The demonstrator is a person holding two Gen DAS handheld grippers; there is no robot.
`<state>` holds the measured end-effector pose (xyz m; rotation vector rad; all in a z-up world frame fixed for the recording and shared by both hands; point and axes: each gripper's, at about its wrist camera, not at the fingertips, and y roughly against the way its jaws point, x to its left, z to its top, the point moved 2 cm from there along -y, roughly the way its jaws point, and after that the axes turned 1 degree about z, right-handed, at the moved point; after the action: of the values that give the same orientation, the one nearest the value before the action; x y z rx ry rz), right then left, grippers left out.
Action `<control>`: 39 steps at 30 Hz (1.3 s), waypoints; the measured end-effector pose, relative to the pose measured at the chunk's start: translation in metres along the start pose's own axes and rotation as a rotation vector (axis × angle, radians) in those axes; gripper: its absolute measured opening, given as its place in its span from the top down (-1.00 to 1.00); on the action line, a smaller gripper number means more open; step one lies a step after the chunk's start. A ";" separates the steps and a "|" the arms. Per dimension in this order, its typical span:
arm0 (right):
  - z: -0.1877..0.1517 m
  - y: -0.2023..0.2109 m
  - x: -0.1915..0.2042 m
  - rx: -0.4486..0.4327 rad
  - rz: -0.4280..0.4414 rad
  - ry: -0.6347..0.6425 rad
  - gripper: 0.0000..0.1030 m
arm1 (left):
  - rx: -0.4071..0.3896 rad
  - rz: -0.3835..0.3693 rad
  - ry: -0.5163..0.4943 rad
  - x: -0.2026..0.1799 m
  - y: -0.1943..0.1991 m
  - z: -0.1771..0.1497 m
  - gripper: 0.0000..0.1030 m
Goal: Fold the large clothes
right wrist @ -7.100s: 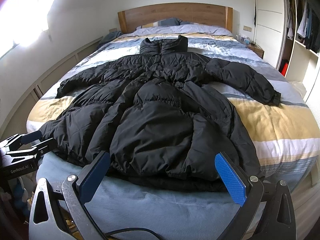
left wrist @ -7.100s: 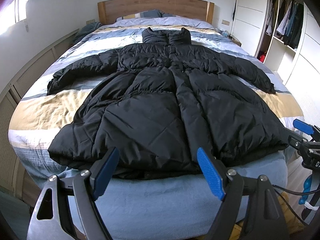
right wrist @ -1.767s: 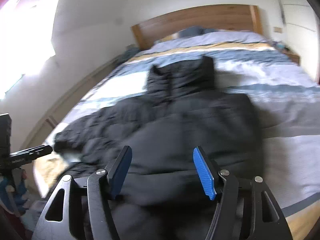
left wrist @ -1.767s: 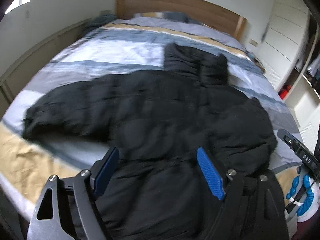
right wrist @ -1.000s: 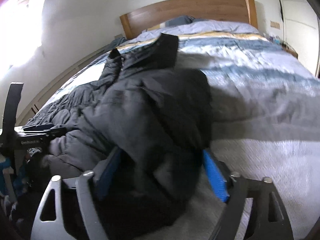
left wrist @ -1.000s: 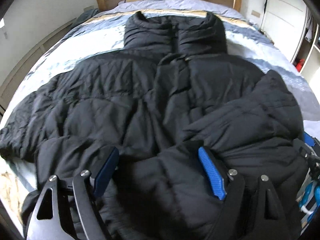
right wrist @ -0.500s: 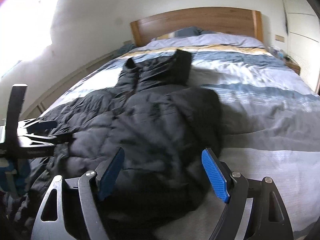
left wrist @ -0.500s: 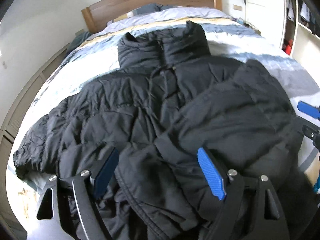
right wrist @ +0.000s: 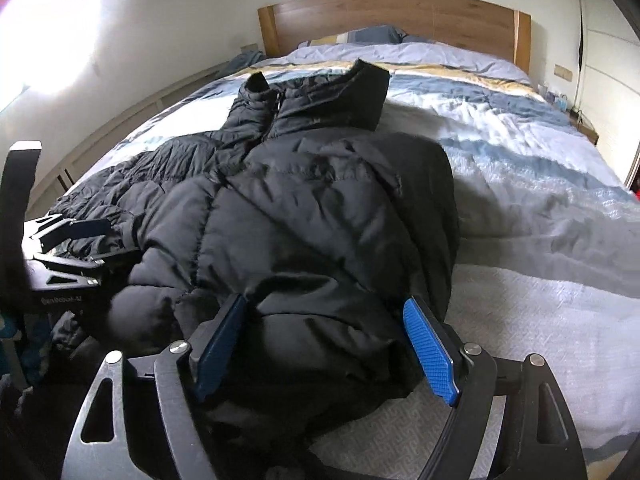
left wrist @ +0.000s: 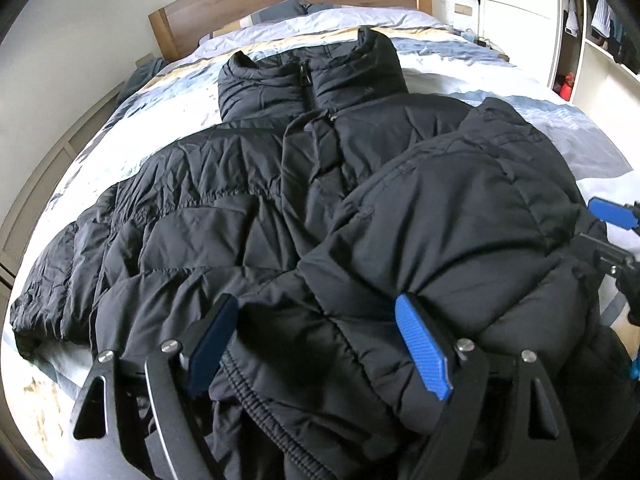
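A black puffer coat [left wrist: 280, 200] lies front up on the bed, collar [left wrist: 308, 76] toward the headboard. Its right side is folded over the body [left wrist: 460, 220]; the other sleeve [left wrist: 52, 280] stays spread out to the left. My left gripper [left wrist: 316, 320] is open low over the coat's middle, padded fabric bulging between the blue pads [left wrist: 424, 352]. My right gripper [right wrist: 325, 320] is open too, straddling the near end of the folded part [right wrist: 320, 220]. Each gripper shows at the edge of the other's view: the right gripper [left wrist: 612, 216] and the left gripper [right wrist: 76, 228].
The bed has a striped blue, white and yellow duvet [right wrist: 520, 160], pillows and a wooden headboard [right wrist: 400, 20]. Bare duvet stretches to the right of the coat. An open wardrobe [left wrist: 600, 20] stands at the right, wall panelling [left wrist: 40, 184] runs along the left side.
Both grippers have drawn back and up from the coat. The folded side, bunched close between the right jaws a second ago, now lies settled on the coat's body.
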<state>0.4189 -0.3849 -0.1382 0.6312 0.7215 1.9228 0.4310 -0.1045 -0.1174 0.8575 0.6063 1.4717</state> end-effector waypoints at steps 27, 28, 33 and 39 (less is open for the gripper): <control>-0.011 0.033 0.011 0.078 -0.081 -0.036 -0.54 | -0.003 -0.032 0.023 0.028 0.030 -0.016 -0.57; -0.011 0.038 0.013 0.071 -0.084 -0.039 -0.54 | -0.008 -0.030 0.028 0.033 0.036 -0.018 -0.57; -0.008 0.076 0.034 0.015 -0.100 -0.053 -0.54 | -0.036 -0.058 0.068 0.065 0.069 -0.030 -0.57; -0.001 0.126 0.069 -0.058 -0.117 -0.059 -0.57 | -0.057 -0.107 0.139 0.113 0.111 -0.046 -0.57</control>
<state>0.3141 -0.3701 -0.0406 0.5945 0.6496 1.8034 0.3333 0.0022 -0.0388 0.6724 0.6996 1.4519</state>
